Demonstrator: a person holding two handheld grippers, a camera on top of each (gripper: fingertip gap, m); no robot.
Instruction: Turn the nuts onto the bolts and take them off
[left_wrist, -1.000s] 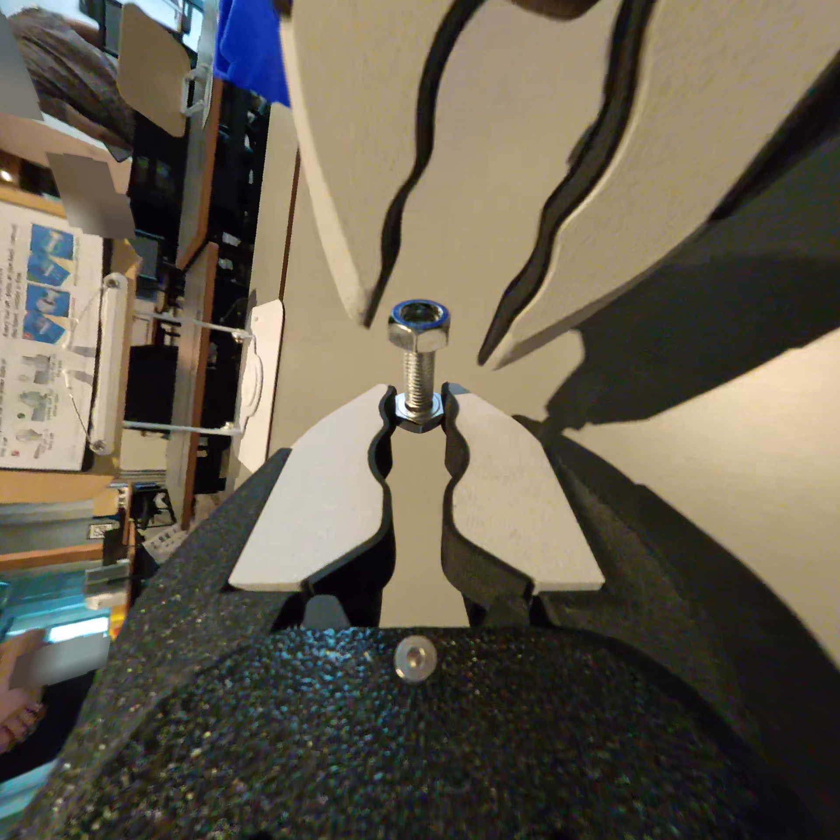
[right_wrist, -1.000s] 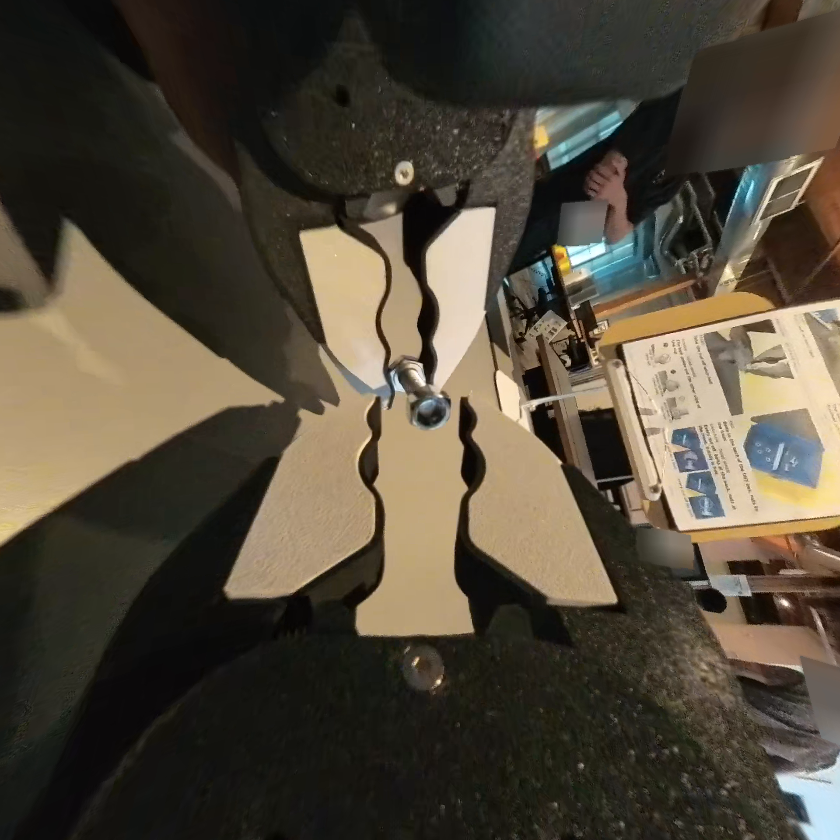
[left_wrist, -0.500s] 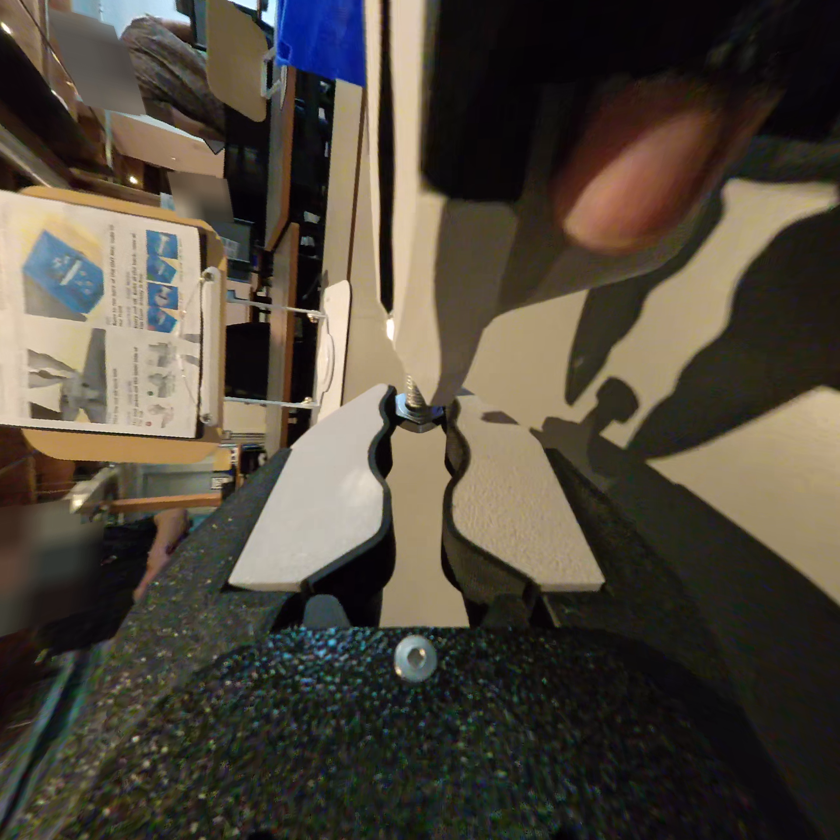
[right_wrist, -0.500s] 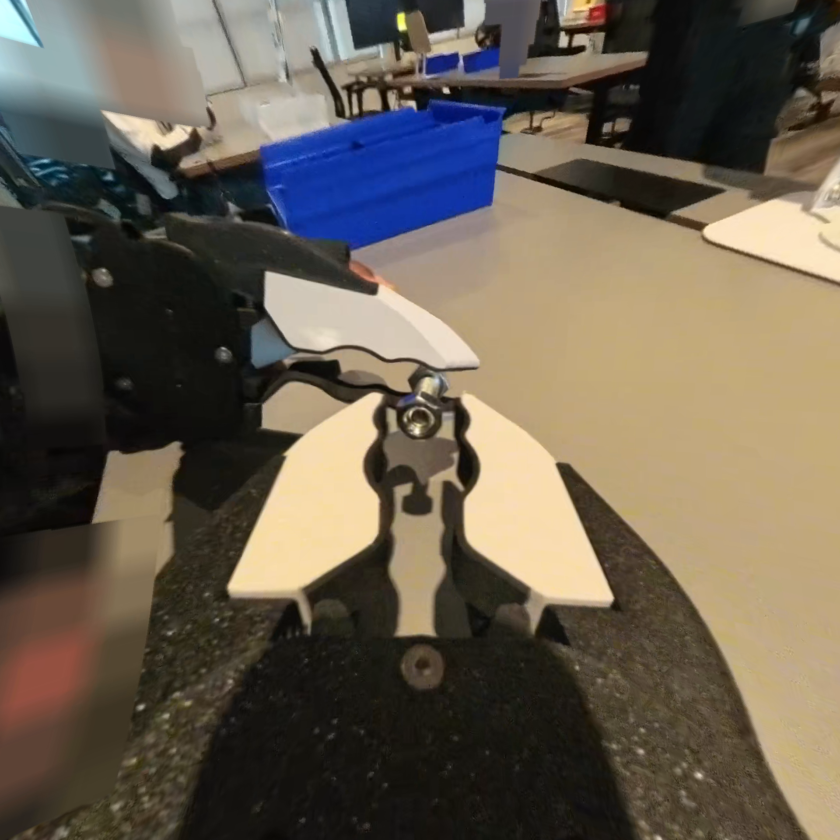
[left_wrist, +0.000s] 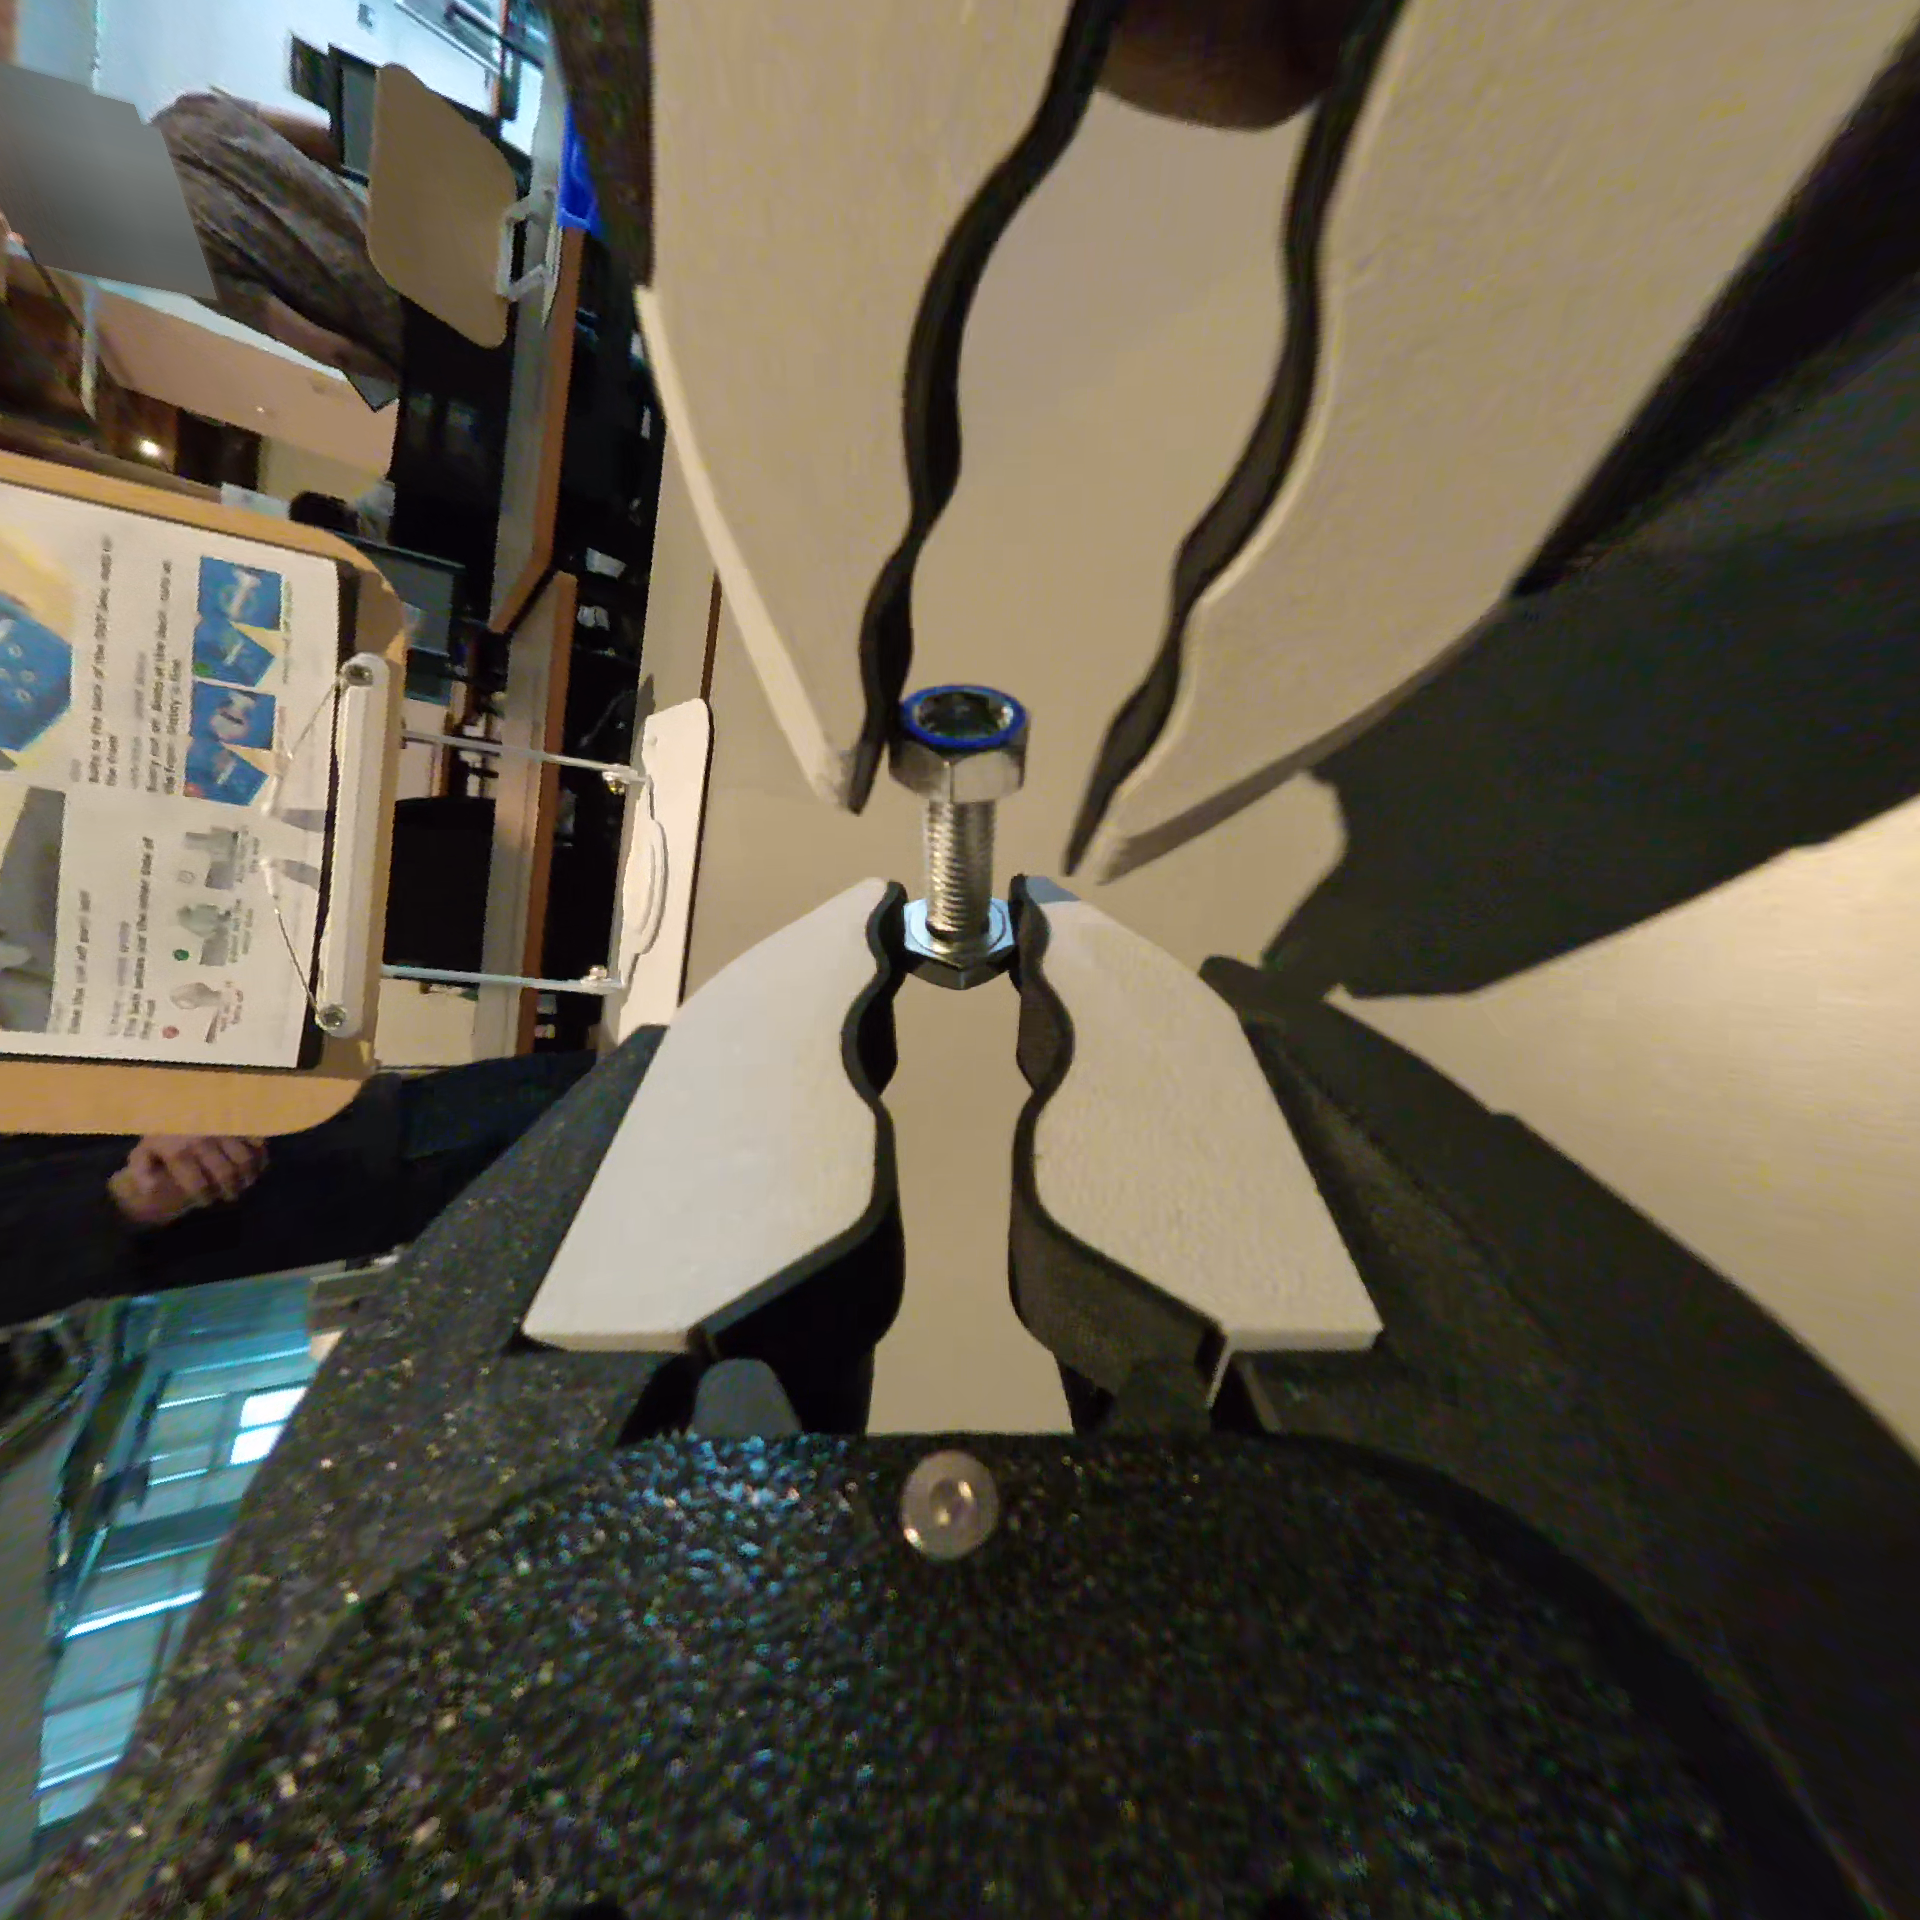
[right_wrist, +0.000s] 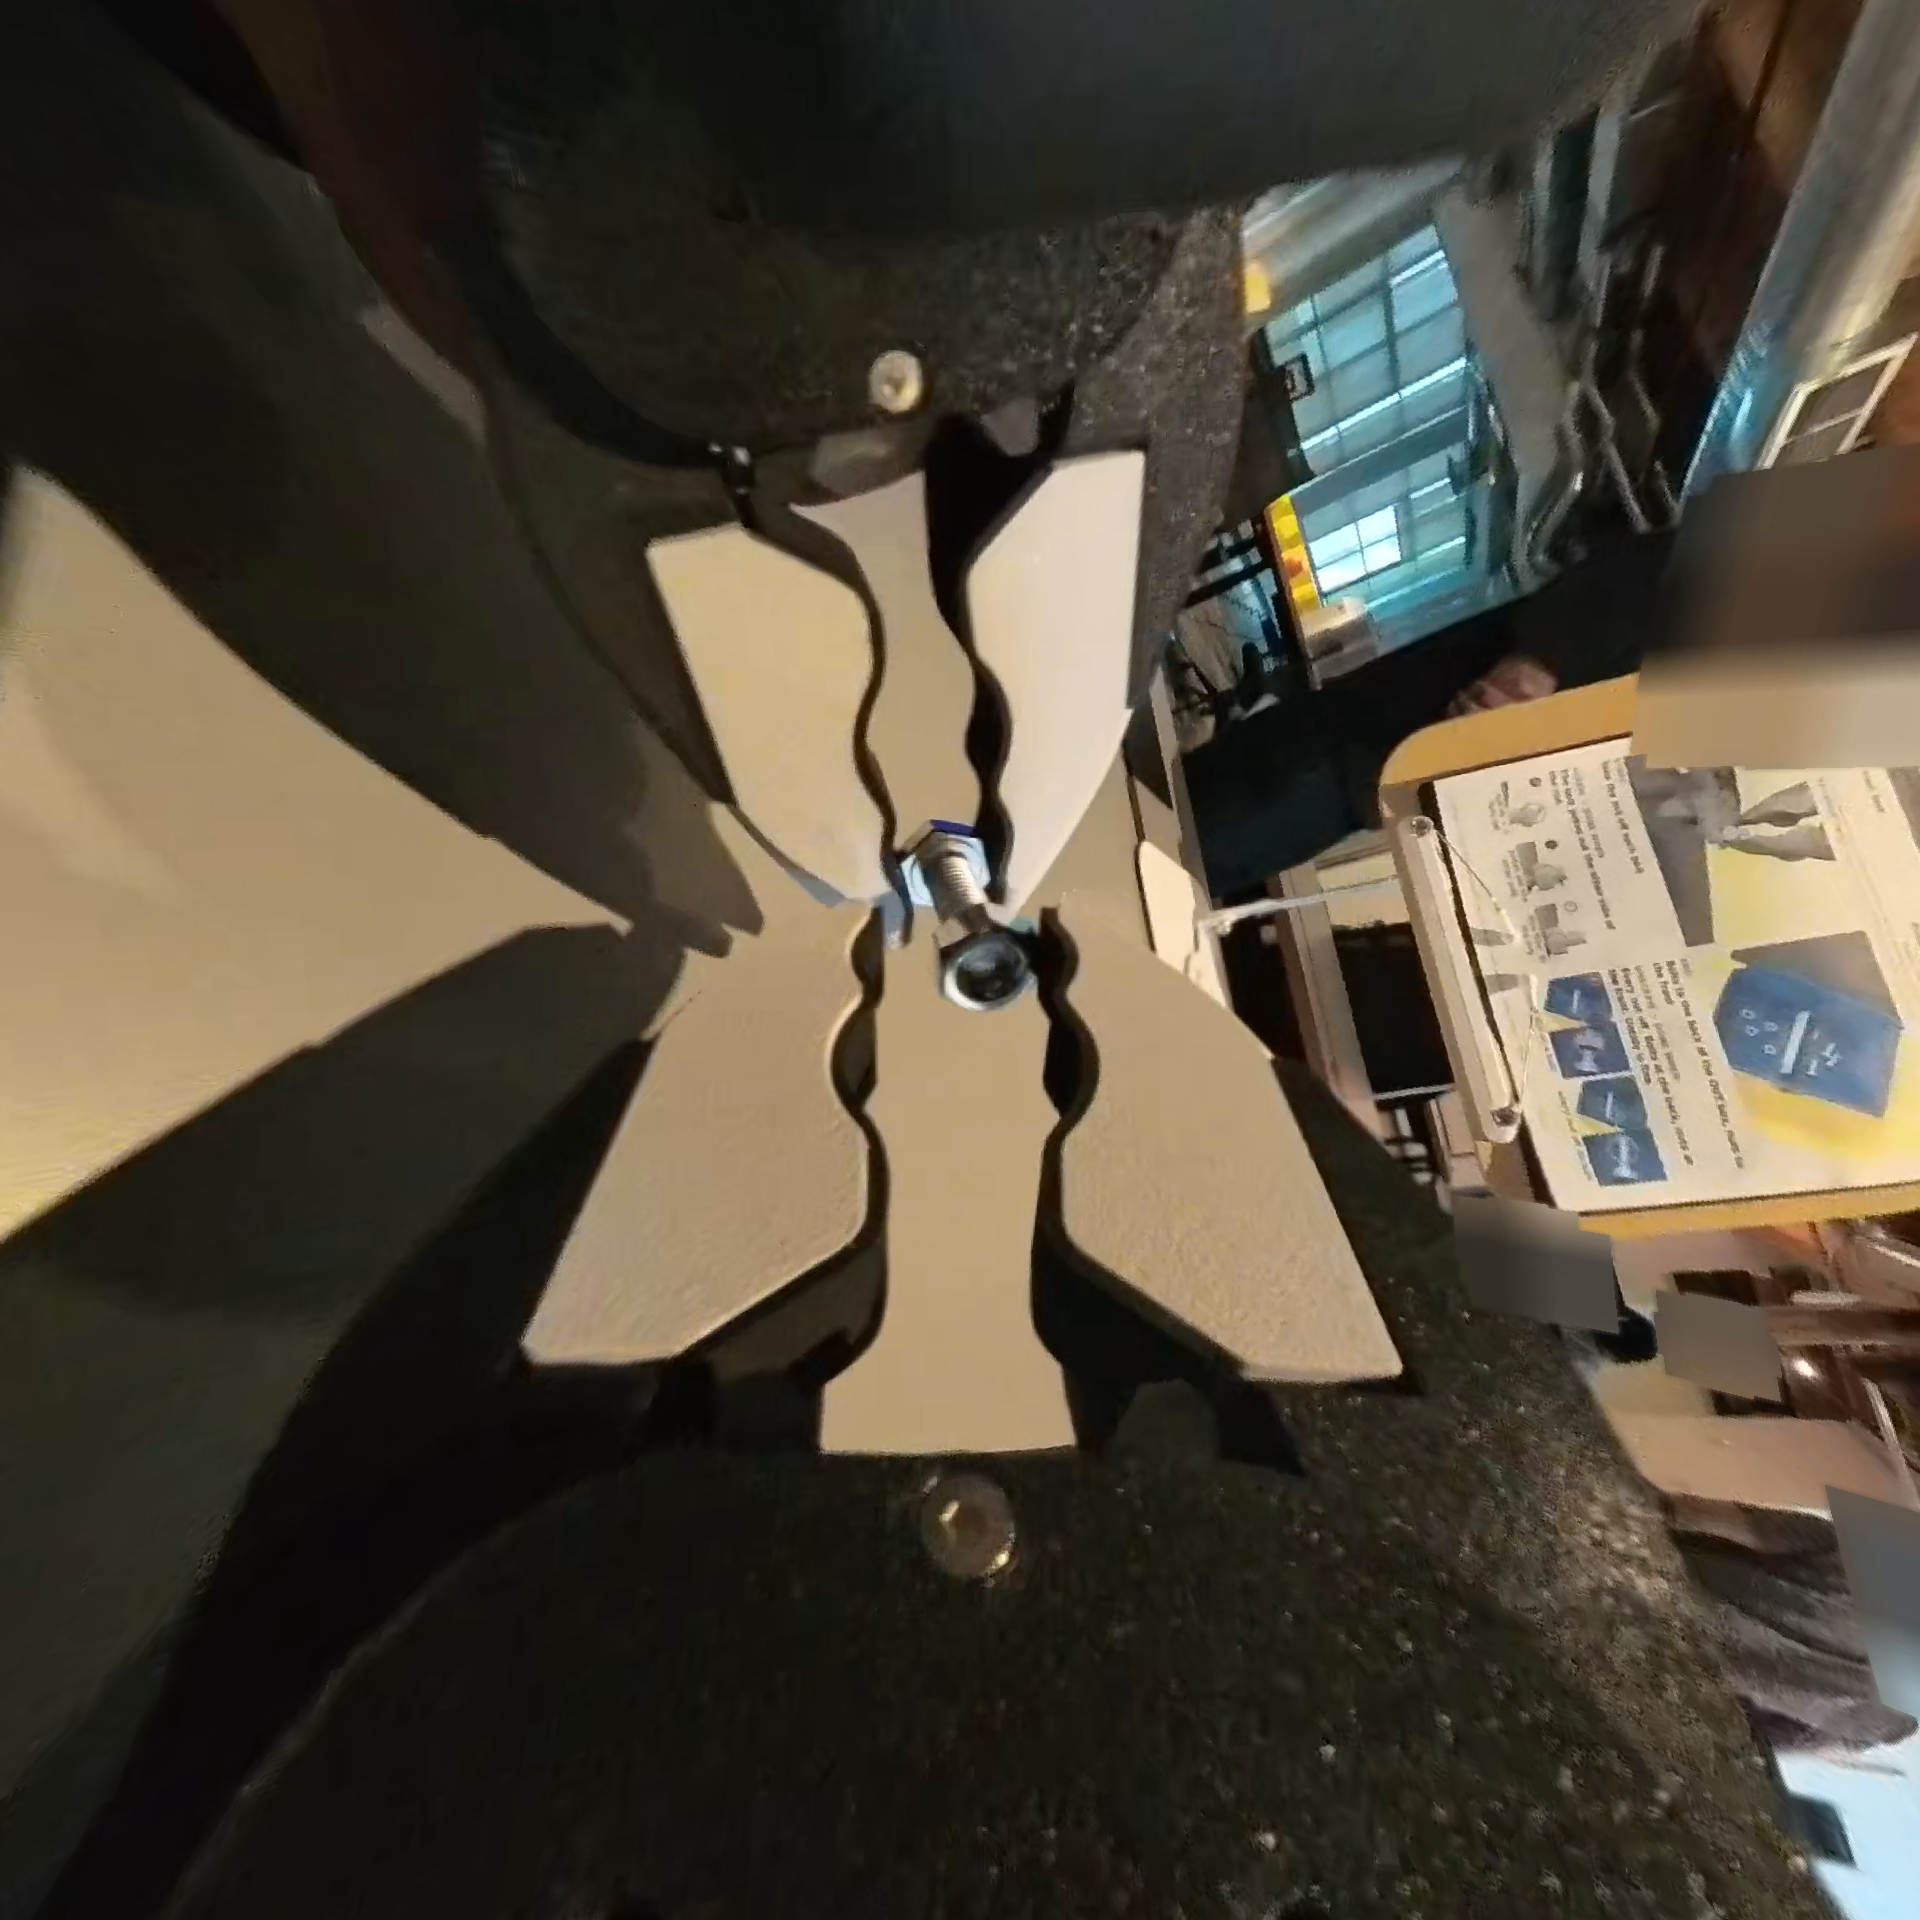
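Reopened since the twist, right gripper (left_wrist: 966, 842) straddles the nut (left_wrist: 964, 740); left gripper (left_wrist: 954, 914) clamps the bolt (left_wrist: 958, 871). Close squarely on the nut's flats.

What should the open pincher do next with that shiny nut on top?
Probably close on the nut and start turning it. The left gripper is shut on the bolt at its head, shaft pointing away. The right gripper is open, its fingertips on either side of the nut, one touching or nearly so.
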